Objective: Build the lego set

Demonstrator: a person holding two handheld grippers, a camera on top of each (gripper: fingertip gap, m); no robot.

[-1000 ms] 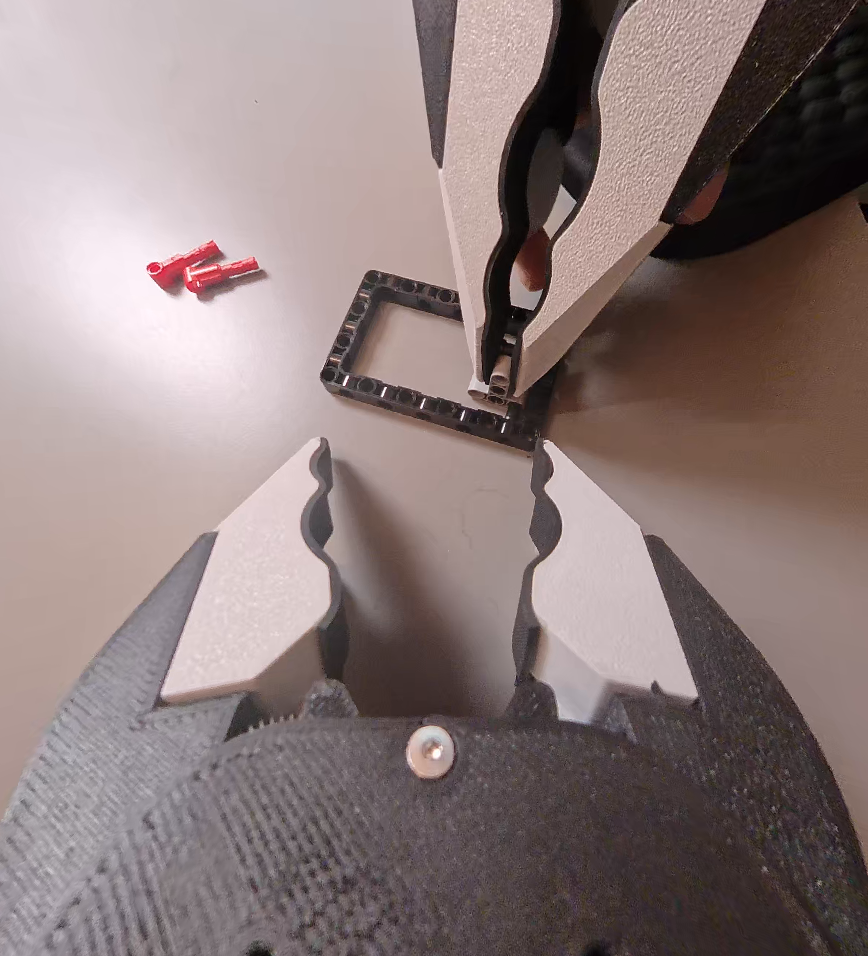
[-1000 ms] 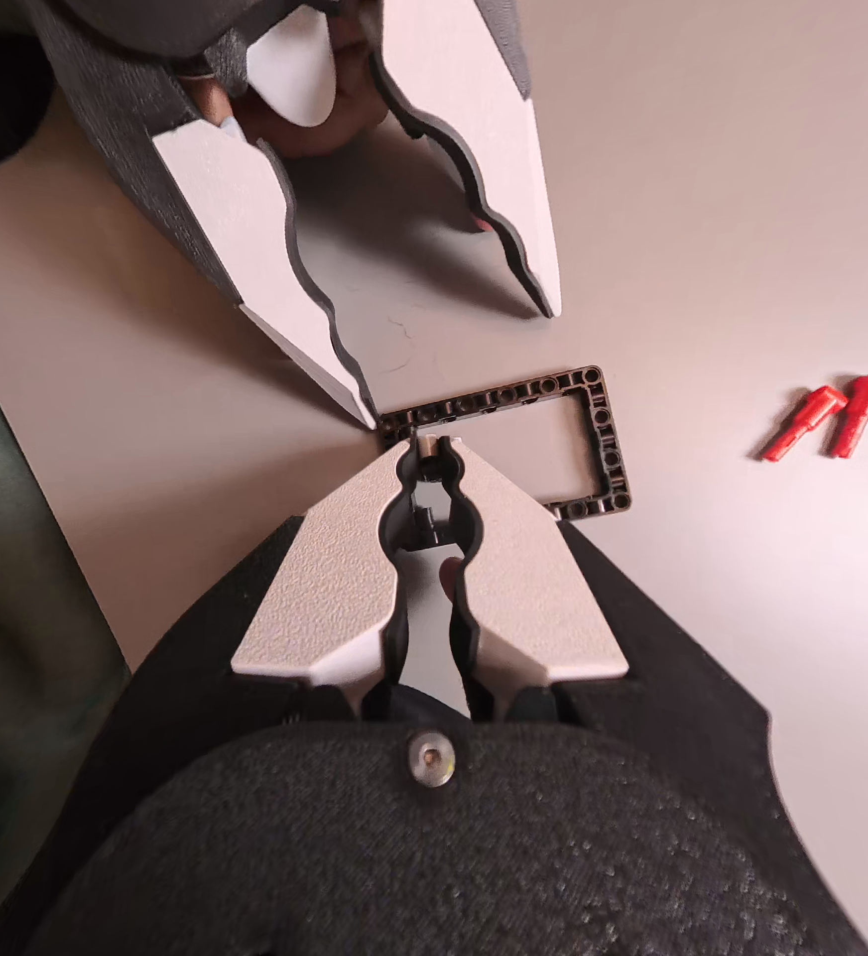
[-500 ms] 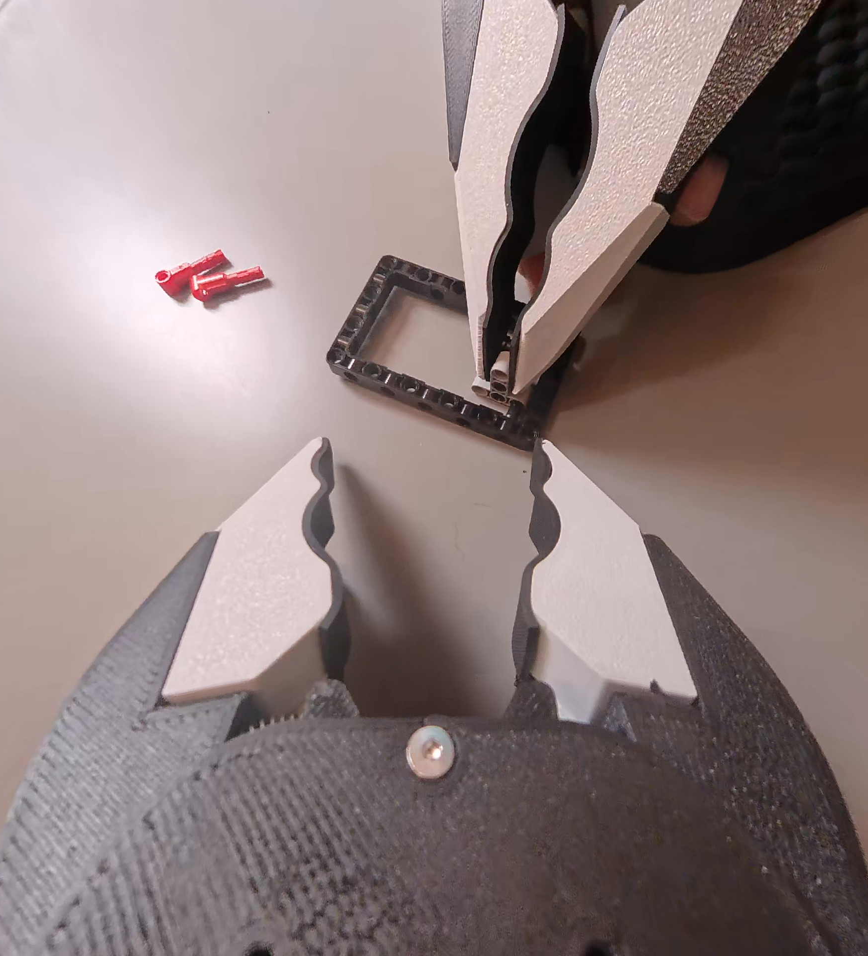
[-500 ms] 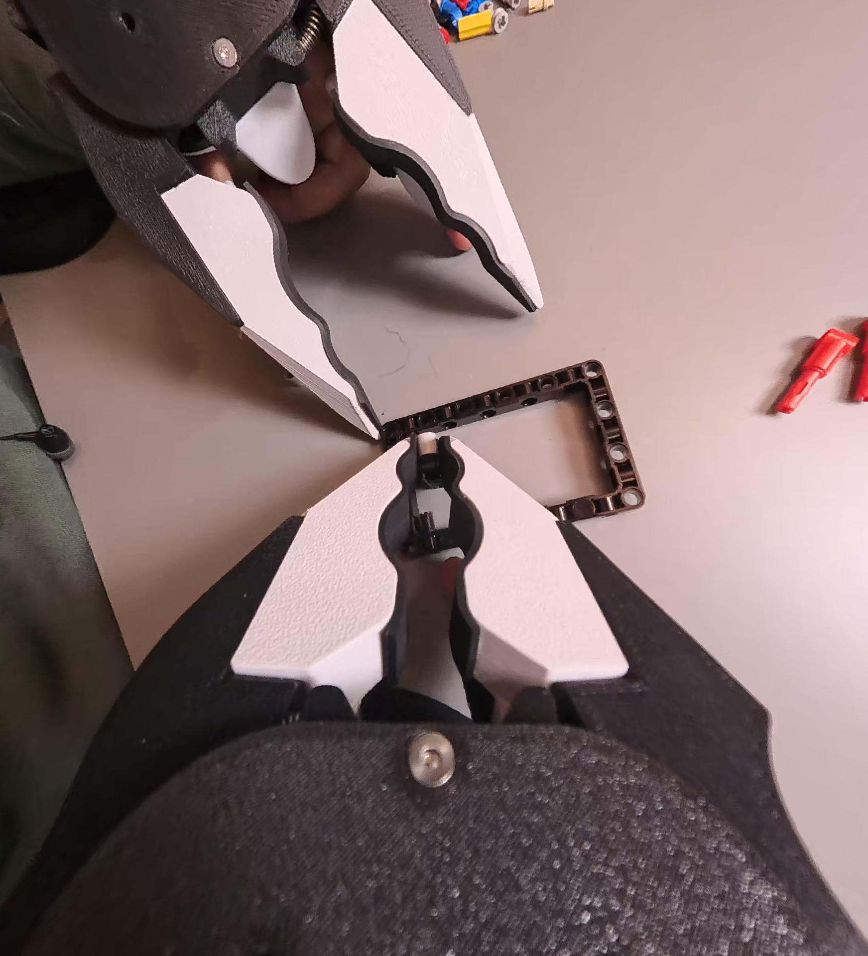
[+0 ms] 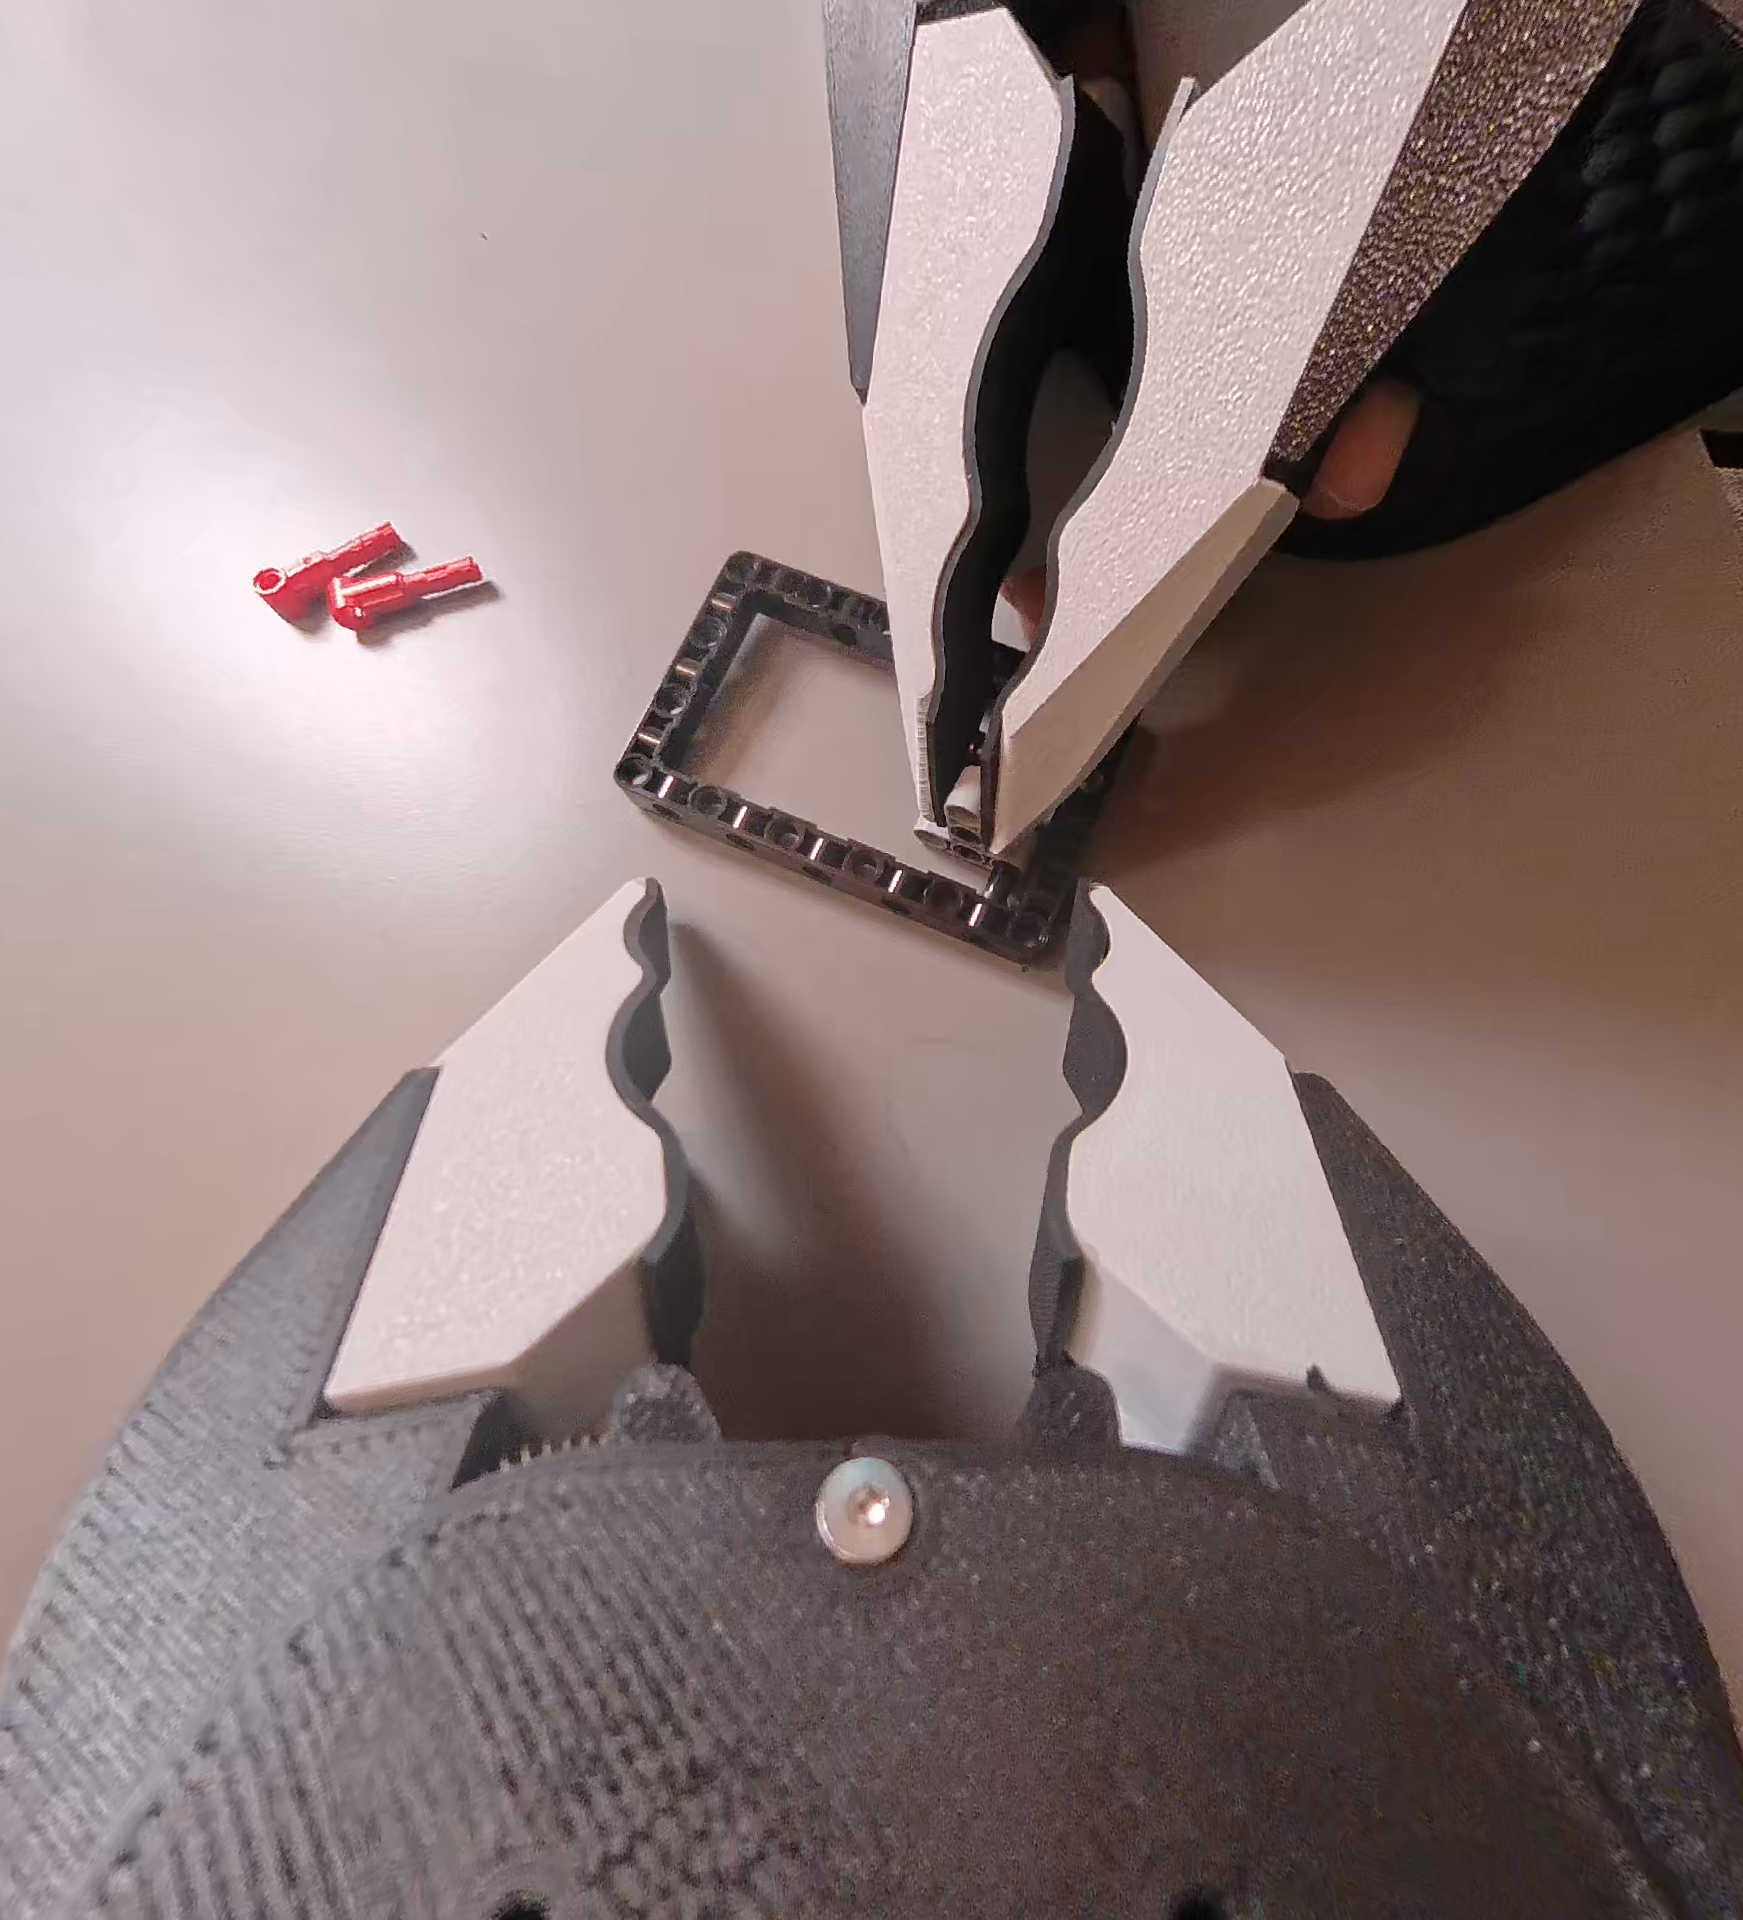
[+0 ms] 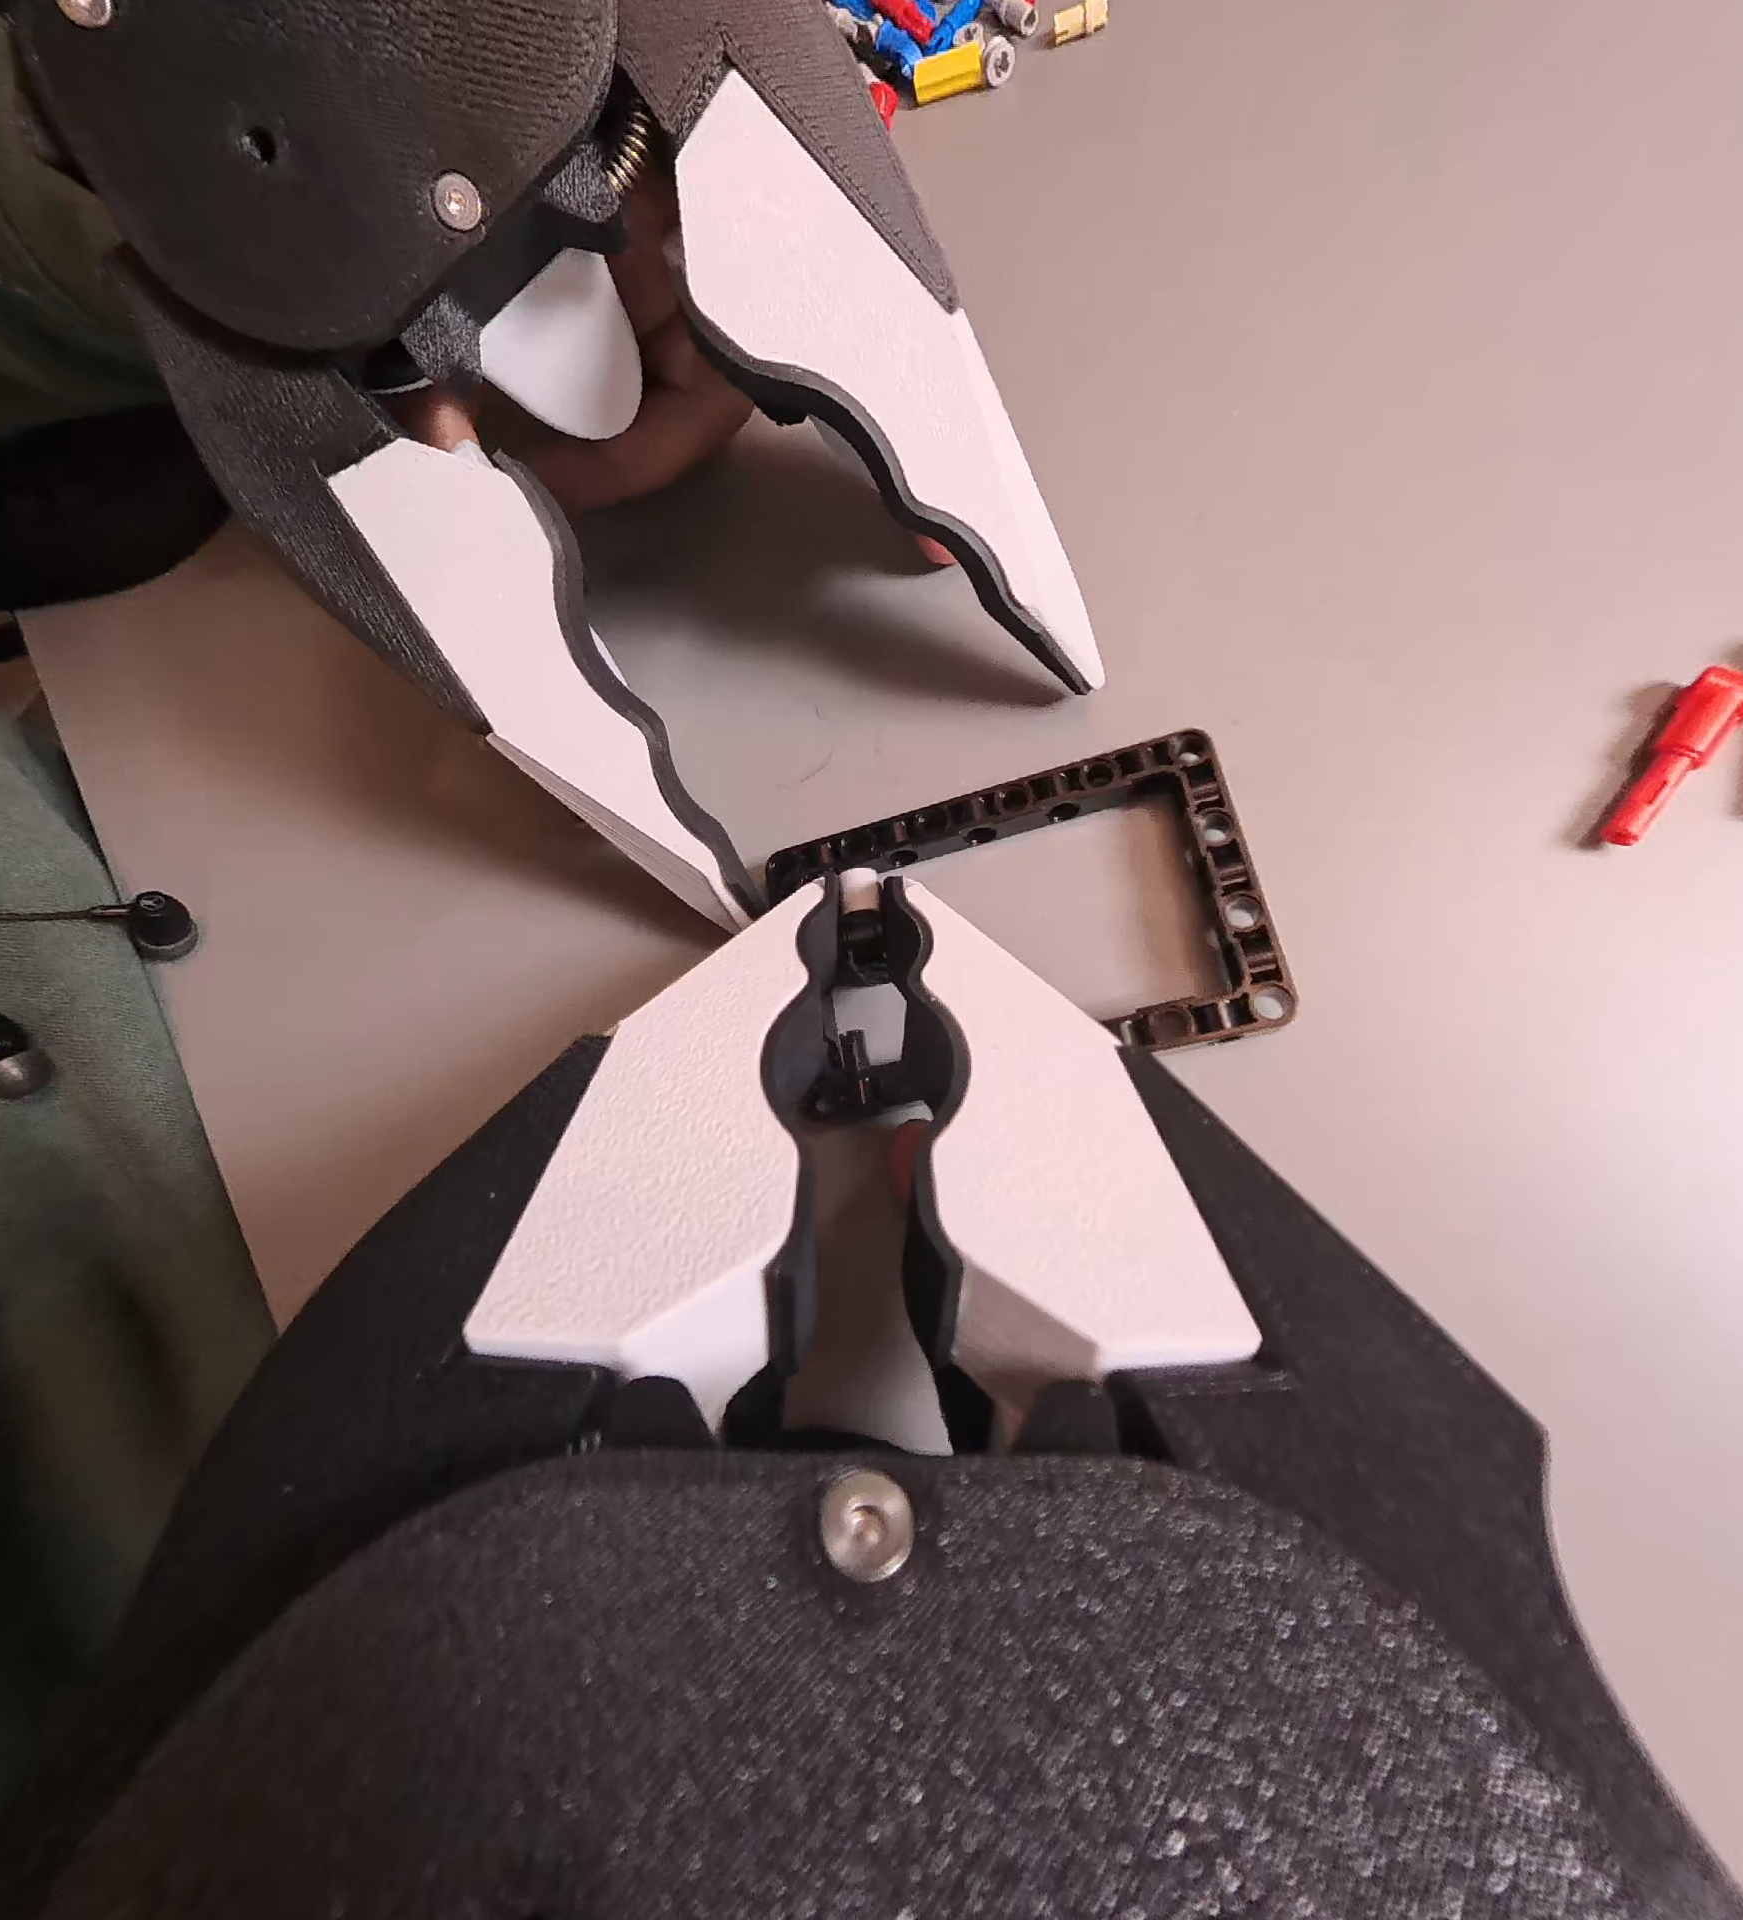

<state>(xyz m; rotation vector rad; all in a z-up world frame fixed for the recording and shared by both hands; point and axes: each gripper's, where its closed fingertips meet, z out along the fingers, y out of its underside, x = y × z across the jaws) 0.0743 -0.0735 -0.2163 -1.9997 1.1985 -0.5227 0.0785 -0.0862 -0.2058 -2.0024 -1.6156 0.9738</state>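
Two grippers meet over one black frame (image 5: 851, 821) lying flat on the worktop (image 5: 223, 935); left gripper (image 5: 867, 914) jaws wide, empty; right gripper (image 6: 859, 883) jaws clamped on one small grey piece (image 5: 962, 816) touching the frame's near edge; two red pins (image 5: 368, 590) beyond; plain beige surface.

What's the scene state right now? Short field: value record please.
surface: plain beige table
left gripper: open, empty, one fingertip at the frame's near corner
right gripper: shut on a small light grey piece, tips down at the frame's near long side
black frame: rectangular beam frame with holes, flat on the table
red pins: two, loose, side by side, apart from the frame
spare parts: mixed coloured pile at the far table edge, right wrist view only
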